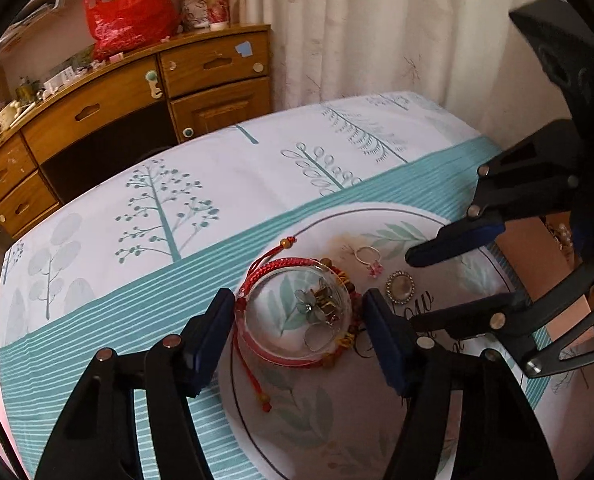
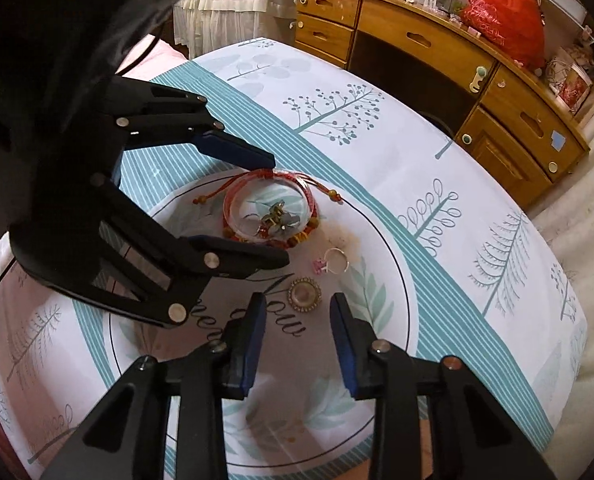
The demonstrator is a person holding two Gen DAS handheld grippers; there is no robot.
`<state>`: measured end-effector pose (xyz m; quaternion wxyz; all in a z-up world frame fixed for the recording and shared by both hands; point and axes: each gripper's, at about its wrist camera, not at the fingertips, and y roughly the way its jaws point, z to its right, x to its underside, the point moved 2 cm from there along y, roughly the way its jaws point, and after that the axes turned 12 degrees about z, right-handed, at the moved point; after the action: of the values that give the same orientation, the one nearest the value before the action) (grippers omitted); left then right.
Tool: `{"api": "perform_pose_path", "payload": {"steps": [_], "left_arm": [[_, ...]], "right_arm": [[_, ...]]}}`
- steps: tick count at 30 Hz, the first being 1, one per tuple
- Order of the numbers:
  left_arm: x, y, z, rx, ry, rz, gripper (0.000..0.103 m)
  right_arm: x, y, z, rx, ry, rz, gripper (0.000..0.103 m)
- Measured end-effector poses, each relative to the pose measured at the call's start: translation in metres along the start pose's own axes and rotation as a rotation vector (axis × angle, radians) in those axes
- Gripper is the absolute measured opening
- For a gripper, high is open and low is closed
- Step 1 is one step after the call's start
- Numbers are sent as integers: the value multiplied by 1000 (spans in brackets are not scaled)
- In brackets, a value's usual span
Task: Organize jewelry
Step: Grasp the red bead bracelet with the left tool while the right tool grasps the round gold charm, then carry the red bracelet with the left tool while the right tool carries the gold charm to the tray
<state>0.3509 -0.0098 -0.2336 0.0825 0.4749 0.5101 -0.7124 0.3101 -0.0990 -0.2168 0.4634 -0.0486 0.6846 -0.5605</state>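
Observation:
A clear round dish (image 1: 295, 314) holding small flower earrings (image 1: 317, 302) lies on the patterned cloth, with a red cord bracelet (image 1: 253, 276) and a beaded bracelet (image 1: 343, 346) around it. My left gripper (image 1: 297, 314) is open, its jaws either side of the dish. A silver ring with a pink stone (image 1: 369, 258) and a round brooch (image 1: 400, 286) lie to the right. My right gripper (image 2: 297, 312) is open just above the brooch (image 2: 305, 294); the ring (image 2: 335, 262) and dish (image 2: 271, 210) lie beyond it. The left gripper also shows in the right wrist view (image 2: 279, 210).
The cloth (image 1: 217, 184) covers a table with a circle-and-leaf print. A wooden desk with drawers (image 1: 137, 92) stands behind, carrying a red bag (image 1: 129, 12) and clutter. A curtain (image 1: 377, 20) hangs at the back. A brown box (image 1: 537, 264) sits at the right.

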Motion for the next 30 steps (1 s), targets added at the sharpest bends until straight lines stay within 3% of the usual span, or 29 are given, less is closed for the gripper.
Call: {"api": "perform_pose_path", "payload": {"steps": [8,15,30], "left_arm": [[-7,-18,-15,37,-81,62,64],[-7,-33,-24,-5,-132,78,64],[3,-86,-6,-98,-315,112,64]], "right_arm": [[-5,7,-1,-14,1,-9,18],[-5,8,1,-7,42,-26,18],[8,-19,-15,-146,391,-57,18]]}}
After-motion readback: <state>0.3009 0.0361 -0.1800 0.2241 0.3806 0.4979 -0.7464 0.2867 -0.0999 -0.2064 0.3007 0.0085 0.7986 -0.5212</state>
